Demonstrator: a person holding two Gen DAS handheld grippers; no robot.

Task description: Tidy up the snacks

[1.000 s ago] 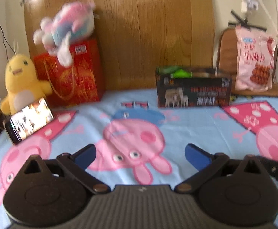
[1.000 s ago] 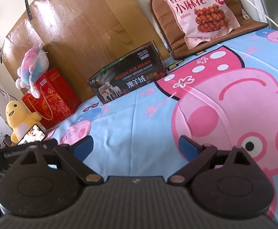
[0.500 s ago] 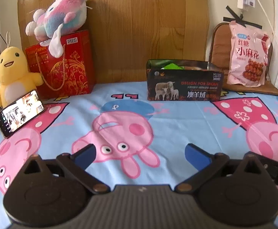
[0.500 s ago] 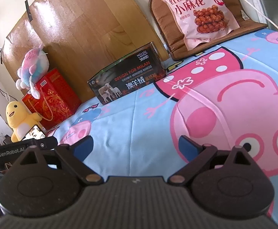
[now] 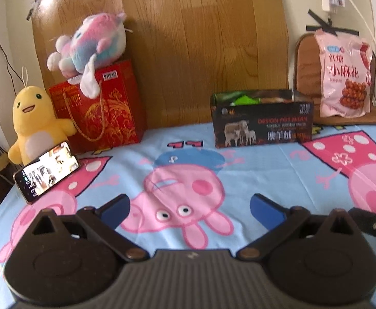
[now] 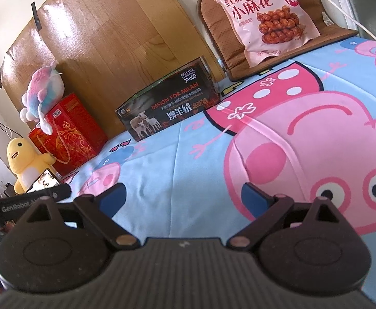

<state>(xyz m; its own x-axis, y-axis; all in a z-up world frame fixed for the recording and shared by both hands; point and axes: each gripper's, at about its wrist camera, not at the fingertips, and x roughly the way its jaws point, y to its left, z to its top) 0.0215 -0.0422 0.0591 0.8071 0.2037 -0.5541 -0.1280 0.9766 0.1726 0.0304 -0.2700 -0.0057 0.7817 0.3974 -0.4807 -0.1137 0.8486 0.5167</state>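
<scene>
The pink snack bag [image 5: 343, 77] [image 6: 258, 18] is leaning upright on a brown chair cushion [image 5: 306, 59] at the far right, beside the dark box [image 5: 262, 119] [image 6: 166, 105] sitting at the far edge of the cartoon-print sheet [image 5: 252, 172]. Both the left gripper [image 5: 189, 206] and the right gripper [image 6: 184, 194] are hovering over the sheet, fingers spread wide and grasping nothing. A phone [image 5: 46, 171] is lying far left near a yellow plush [image 5: 34, 118].

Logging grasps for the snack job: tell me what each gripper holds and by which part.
Nothing is held. The left gripper and right gripper are both open over the cartoon-pig bedsheet, with nothing between their fingers.
</scene>
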